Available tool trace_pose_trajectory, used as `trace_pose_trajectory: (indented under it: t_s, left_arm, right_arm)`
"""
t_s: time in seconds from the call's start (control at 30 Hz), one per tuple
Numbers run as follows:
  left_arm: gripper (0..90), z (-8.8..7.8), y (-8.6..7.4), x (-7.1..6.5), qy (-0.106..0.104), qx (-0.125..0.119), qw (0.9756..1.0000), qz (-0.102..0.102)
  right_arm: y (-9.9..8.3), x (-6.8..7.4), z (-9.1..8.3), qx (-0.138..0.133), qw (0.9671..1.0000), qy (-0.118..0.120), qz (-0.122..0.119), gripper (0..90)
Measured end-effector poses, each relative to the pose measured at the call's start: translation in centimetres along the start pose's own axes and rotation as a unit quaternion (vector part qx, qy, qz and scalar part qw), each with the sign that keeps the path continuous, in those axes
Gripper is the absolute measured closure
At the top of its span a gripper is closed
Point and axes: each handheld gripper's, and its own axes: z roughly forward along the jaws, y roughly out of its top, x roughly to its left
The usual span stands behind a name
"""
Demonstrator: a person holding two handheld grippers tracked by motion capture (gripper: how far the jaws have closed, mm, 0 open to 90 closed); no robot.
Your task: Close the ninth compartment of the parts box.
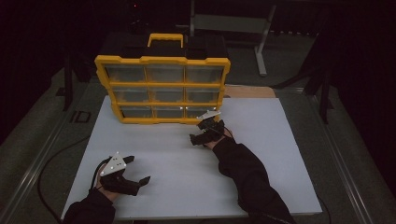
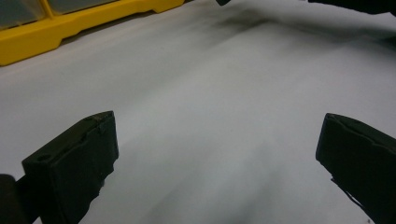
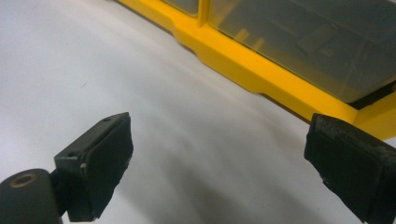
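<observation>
Two grippers work here. The right gripper (image 1: 202, 132) sits just beside the front edge of the yellow compartment organizer case (image 1: 162, 88) at the far side of the white board (image 1: 261, 154), jaws spread wide and empty. The left gripper (image 1: 137, 170), also spread and empty, rests near the board's front. To take the case, line the right jaws square with its yellow rim before closing.

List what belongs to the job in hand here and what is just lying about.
In the job:
- yellow organizer case, nearest the right gripper
- left gripper, open over the white board

Lying about:
- metal stand behind the table
</observation>
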Motion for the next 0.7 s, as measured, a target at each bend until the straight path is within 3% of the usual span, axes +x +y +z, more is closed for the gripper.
trace_pose_trajectory:
  t_s: [0.43, 0.53, 0.7]
  left_arm:
    - [0.0, 0.0, 0.1, -0.1, -0.001, 0.001, 1.0000, 0.003]
    - [0.0, 0.0, 0.0, -0.1, 0.000, 0.000, 1.0000, 0.001]
    - [0.0, 0.0, 0.0, -0.1, -0.001, -0.002, 1.0000, 0.001]
  right_arm:
    - [-0.2, -0.2, -1.0, -0.009, 0.9998, 0.013, -0.015, 7.8]
    - [-0.5, -0.6, -1.9, -0.018, 0.9992, 0.029, -0.018, 7.7]
    - [-1.1, -1.0, -2.6, -0.020, 0.9991, 0.031, -0.021, 7.7]
